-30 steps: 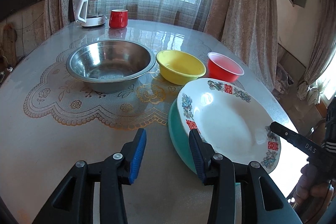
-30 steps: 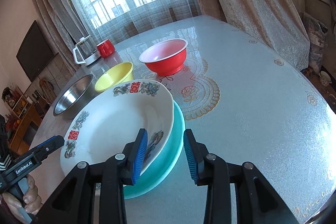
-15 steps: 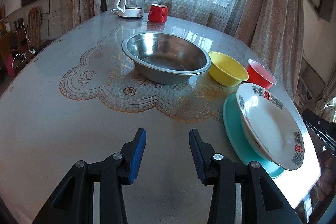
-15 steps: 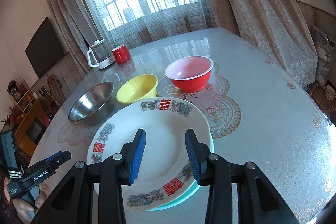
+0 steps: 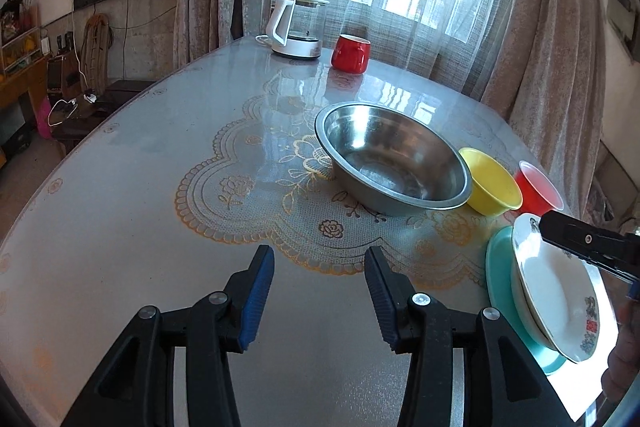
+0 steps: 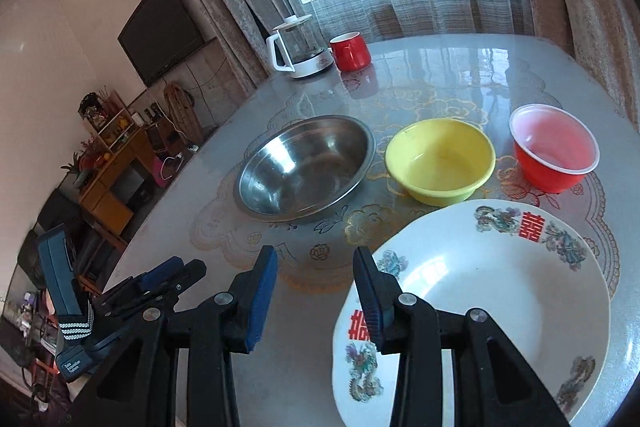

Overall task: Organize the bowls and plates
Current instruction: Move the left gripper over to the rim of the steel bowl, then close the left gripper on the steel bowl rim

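A white flowered plate (image 6: 500, 307) lies on a teal plate (image 5: 500, 275) at the table's near right. Behind them stand a steel bowl (image 5: 392, 163), a yellow bowl (image 5: 494, 187) and a red bowl (image 5: 536, 187) in a row. My left gripper (image 5: 318, 255) hovers over bare tablecloth left of the plates, and its jaws are opening with nothing between them. My right gripper (image 6: 315, 255) is open and empty above the white plate's left rim. The teal plate is hidden in the right wrist view.
A glass kettle (image 6: 300, 47) and a red mug (image 6: 352, 51) stand at the table's far end by the curtained window. The lace-patterned table (image 5: 120, 227) stretches bare to the left. A wooden shelf and clutter sit beyond the left edge.
My left gripper has swung left, away from the plates, and its jaws stand wider. My right gripper has pulled up and left off the plate stack's rim.
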`<act>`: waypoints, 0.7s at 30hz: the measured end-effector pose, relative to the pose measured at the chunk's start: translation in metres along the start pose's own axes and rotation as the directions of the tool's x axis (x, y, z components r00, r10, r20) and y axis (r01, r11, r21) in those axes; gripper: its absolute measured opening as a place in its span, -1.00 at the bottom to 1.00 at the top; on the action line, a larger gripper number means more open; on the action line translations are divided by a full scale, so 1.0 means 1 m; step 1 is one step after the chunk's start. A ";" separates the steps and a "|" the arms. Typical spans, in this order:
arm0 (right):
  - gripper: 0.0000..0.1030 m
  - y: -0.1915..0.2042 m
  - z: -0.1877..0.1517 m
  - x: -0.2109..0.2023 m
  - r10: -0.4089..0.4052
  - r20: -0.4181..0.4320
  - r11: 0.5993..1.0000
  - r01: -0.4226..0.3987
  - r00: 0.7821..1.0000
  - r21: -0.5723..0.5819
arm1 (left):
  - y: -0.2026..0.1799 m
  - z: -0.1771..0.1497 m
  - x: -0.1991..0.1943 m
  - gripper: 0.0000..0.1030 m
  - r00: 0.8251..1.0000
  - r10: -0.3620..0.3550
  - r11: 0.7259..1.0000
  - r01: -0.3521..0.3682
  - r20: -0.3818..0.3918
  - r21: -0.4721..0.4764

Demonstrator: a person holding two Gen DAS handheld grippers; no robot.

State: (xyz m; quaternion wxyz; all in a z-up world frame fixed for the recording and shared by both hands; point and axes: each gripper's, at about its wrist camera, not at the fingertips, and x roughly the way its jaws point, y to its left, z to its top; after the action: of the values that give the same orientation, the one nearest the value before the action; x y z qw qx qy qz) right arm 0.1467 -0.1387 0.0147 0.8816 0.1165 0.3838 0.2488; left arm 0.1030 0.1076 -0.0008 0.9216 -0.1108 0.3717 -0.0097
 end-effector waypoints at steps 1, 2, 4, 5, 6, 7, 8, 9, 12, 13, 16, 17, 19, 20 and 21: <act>-0.23 -0.001 0.004 0.007 0.005 -0.012 1.000 -0.005 1.000 0.017 | 0.003 0.004 0.002 -0.07 1.000 -0.004 1.000 0.004 -0.005 -0.013; -0.23 -0.002 0.008 0.015 0.015 -0.025 0.999 -0.014 1.000 0.037 | 0.006 0.010 0.004 -0.07 1.000 -0.007 1.000 0.007 -0.007 -0.022; -0.23 -0.006 0.016 0.030 0.019 -0.050 0.997 -0.015 0.999 0.075 | 0.009 0.019 0.008 -0.07 1.000 -0.017 1.000 0.017 -0.013 -0.026; -0.22 -0.008 0.019 0.037 0.009 -0.062 0.996 -0.003 0.998 0.089 | 0.010 0.024 0.011 -0.07 1.000 -0.023 0.999 0.022 -0.015 -0.032; -0.23 -0.009 0.023 0.043 0.007 -0.069 0.995 -0.001 0.998 0.096 | 0.011 0.028 0.013 -0.06 0.999 -0.034 0.999 0.033 -0.014 -0.039; -0.23 -0.010 0.026 0.048 0.011 -0.075 0.995 -0.003 0.997 0.100 | 0.012 0.033 0.017 -0.03 0.999 -0.042 0.998 0.041 -0.017 -0.045; -0.23 -0.012 0.029 0.053 0.005 -0.082 0.995 0.004 0.997 0.104 | 0.013 0.037 0.021 -0.02 0.999 -0.044 0.998 0.043 -0.021 -0.052; -0.23 -0.014 0.032 0.059 -0.007 -0.091 0.994 0.017 0.996 0.111 | 0.014 0.041 0.025 -0.02 0.999 -0.046 0.997 0.044 -0.026 -0.058; -0.23 -0.020 0.039 0.071 -0.018 -0.103 0.991 0.032 0.995 0.133 | 0.016 0.052 0.037 -0.02 0.998 -0.056 0.995 0.053 -0.038 -0.081; -0.23 -0.022 0.041 0.074 -0.024 -0.107 0.989 0.039 0.994 0.140 | 0.016 0.055 0.041 -0.02 0.997 -0.064 0.995 0.060 -0.041 -0.086; -0.23 -0.026 0.047 0.081 -0.026 -0.112 0.986 0.044 0.993 0.161 | 0.012 0.063 0.052 -0.02 0.996 -0.068 0.995 0.064 -0.051 -0.080; -0.21 -0.028 0.049 0.084 -0.032 -0.116 0.985 0.051 0.993 0.166 | 0.011 0.066 0.056 -0.02 0.996 -0.068 0.995 0.063 -0.053 -0.076; -0.16 -0.030 0.052 0.088 -0.038 -0.120 0.983 0.058 0.992 0.172 | 0.009 0.070 0.065 -0.02 0.996 -0.063 0.996 0.059 -0.057 -0.073; -0.15 -0.031 0.053 0.091 -0.039 -0.122 0.983 0.061 0.992 0.175 | 0.009 0.072 0.070 -0.04 0.996 -0.070 0.995 0.065 -0.060 -0.074; -0.15 -0.032 0.054 0.093 -0.038 -0.125 0.982 0.060 0.991 0.178 | 0.008 0.074 0.076 -0.06 0.995 -0.081 0.994 0.075 -0.065 -0.078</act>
State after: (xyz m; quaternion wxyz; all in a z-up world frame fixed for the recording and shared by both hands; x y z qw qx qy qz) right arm 0.2515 -0.1182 -0.0189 0.8481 0.1717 0.4606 0.1976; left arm 0.2083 0.1228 -0.0026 0.9024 -0.1596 0.3986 -0.0354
